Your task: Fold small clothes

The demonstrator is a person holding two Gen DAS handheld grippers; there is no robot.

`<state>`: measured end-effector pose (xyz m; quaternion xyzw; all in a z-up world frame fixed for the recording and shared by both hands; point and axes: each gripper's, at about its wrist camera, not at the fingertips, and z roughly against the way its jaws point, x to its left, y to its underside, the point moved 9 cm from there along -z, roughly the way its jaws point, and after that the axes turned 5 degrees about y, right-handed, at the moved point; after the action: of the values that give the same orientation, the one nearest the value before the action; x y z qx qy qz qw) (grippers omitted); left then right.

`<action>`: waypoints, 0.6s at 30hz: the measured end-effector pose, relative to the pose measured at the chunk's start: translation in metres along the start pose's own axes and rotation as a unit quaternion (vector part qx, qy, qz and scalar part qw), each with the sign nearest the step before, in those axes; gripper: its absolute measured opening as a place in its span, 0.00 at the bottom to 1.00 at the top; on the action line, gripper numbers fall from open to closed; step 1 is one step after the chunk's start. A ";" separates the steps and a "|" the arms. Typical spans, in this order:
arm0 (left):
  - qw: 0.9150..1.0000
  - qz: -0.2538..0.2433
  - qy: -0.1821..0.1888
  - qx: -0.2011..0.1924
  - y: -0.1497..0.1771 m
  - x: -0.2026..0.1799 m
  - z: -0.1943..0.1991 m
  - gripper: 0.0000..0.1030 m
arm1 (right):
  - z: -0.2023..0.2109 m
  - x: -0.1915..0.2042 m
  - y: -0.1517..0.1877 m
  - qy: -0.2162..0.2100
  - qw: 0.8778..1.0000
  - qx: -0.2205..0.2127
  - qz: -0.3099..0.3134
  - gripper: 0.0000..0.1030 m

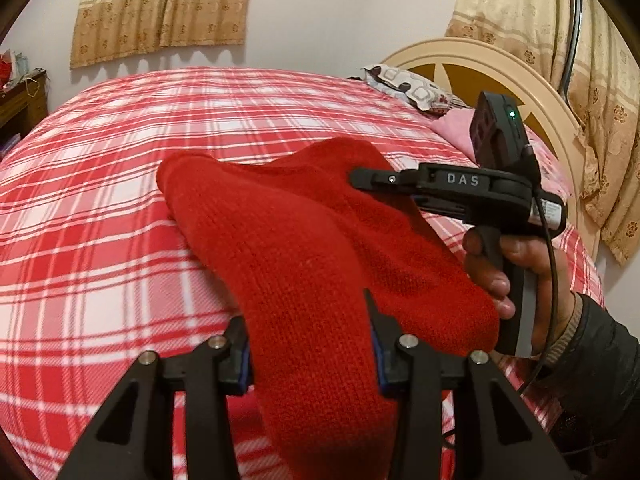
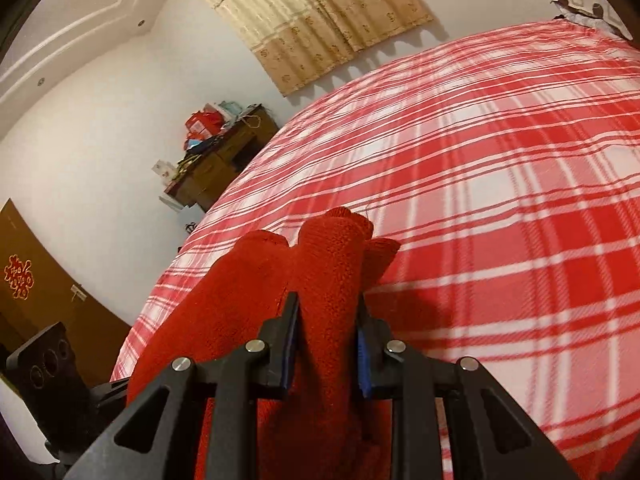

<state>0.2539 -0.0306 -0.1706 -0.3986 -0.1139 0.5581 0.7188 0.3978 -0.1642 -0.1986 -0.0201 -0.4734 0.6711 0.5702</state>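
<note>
The red knitted garment [image 1: 320, 264] was pinched by both the left gripper [image 1: 308, 344] and right gripper [image 2: 328, 332] above the bed [image 1: 100, 220]; folding seemed barely begun.

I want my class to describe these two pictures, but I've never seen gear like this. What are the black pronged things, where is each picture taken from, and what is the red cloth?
No robot here: a person holds a hand tool with two jaws in each hand. Each tool carries a camera looking along its jaws, so each picture is one tool's view. In the left tool's view, the left gripper clamps a red knit garment, and you can see the right gripper and the hand holding it. In the right tool's view, that gripper also pinches a bunched part of the knit. The garment hangs between them above a red plaid bed. A pillow lies near the headboard.
</note>
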 end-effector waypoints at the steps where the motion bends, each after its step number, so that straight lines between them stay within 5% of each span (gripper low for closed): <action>1: 1.000 0.001 -0.003 -0.001 0.001 0.002 0.003 0.43 | -0.002 0.006 0.003 -0.003 1.000 0.002 -0.001 0.24; 18: 0.998 0.028 -0.057 -0.020 0.041 0.036 0.071 0.43 | -0.027 0.103 0.047 -0.064 0.997 0.027 0.023 0.24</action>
<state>0.1945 0.0359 -0.1627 -0.3832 -0.1550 0.5972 0.6874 0.3421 -0.0625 -0.1918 0.0279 -0.4899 0.6966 0.5233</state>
